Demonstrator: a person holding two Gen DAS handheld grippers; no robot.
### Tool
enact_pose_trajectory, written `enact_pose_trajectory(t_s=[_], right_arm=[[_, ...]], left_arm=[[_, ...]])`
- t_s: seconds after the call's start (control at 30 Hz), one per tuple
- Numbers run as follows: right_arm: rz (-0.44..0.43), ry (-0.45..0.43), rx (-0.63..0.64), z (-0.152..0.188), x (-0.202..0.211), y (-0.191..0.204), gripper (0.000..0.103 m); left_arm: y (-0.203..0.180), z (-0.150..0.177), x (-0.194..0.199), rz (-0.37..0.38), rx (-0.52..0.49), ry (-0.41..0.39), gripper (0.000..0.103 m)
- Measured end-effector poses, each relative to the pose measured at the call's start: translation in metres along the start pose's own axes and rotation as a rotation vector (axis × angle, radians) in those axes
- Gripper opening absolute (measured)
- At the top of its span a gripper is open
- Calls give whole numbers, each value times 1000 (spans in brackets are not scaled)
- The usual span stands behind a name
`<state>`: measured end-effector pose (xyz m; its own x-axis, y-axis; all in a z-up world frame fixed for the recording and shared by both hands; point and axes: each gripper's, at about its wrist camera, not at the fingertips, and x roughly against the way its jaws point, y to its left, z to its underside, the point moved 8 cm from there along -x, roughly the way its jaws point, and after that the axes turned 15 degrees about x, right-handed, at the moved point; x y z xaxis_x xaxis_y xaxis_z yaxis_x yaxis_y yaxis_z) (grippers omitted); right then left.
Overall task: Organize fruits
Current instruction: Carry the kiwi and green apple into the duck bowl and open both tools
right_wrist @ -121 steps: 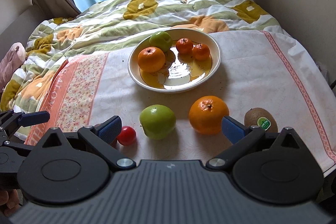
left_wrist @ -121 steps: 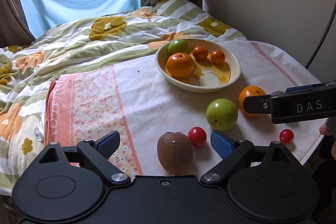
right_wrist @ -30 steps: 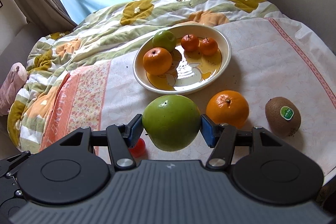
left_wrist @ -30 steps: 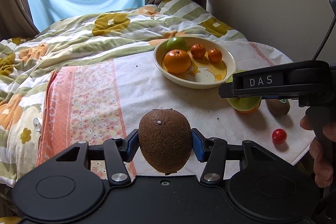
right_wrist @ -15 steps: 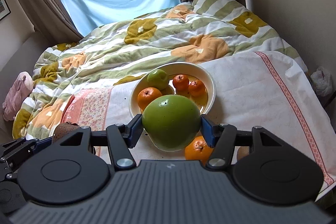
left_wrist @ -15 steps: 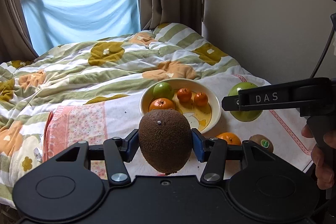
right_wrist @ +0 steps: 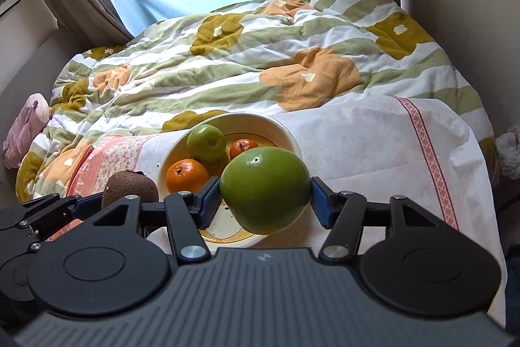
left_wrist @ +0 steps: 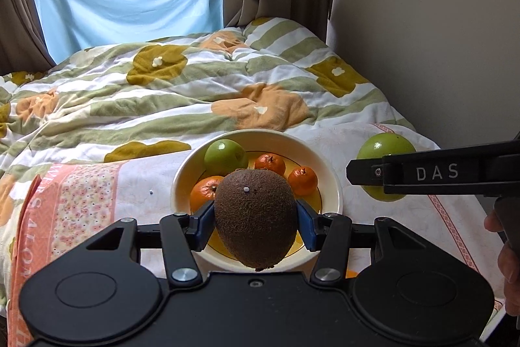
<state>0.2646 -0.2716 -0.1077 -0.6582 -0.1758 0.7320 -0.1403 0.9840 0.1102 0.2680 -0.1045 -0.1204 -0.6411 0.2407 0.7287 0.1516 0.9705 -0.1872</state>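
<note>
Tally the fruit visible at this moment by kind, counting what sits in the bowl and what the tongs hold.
Green apples: 2, one in the bowl at, one in the right tongs at.
Oranges: 1, in the bowl.
Small mandarins: 2, in the bowl.
Kiwis: 1, in the left tongs at.
Total: 6.

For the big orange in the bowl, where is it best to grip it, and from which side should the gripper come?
Probably from above, with the jaws across the widest part of the orange. It is round with its stem up, so any opposite sides serve. The bowl wall is close on its left and the small apple nearly touches it behind, so a level approach looks blocked. Both grippers are full now: kiwi and big apple.
</note>
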Motion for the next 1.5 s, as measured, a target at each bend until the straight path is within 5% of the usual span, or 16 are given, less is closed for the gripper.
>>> enact_pose_trajectory(t_s=[0.3,0.6,0.73,1.1,1.5], right_arm=[[-52,50,31,-4,-42,-19,73],[-79,73,43,-3,-60,-17,73],[-78,70,47,-3,-60,-15,73],[-83,57,93,-5,-50,4,73],[-98,102,135,13,-79,25,73]], left_arm=[[-7,13,-64,-59,5,98,56],[-3,23,-83,-88,1,148,57],[-4,18,-71,-91,-23,102,88],[18,12,-7,-78,16,34,97],[37,13,10,-139,17,-10,97]])
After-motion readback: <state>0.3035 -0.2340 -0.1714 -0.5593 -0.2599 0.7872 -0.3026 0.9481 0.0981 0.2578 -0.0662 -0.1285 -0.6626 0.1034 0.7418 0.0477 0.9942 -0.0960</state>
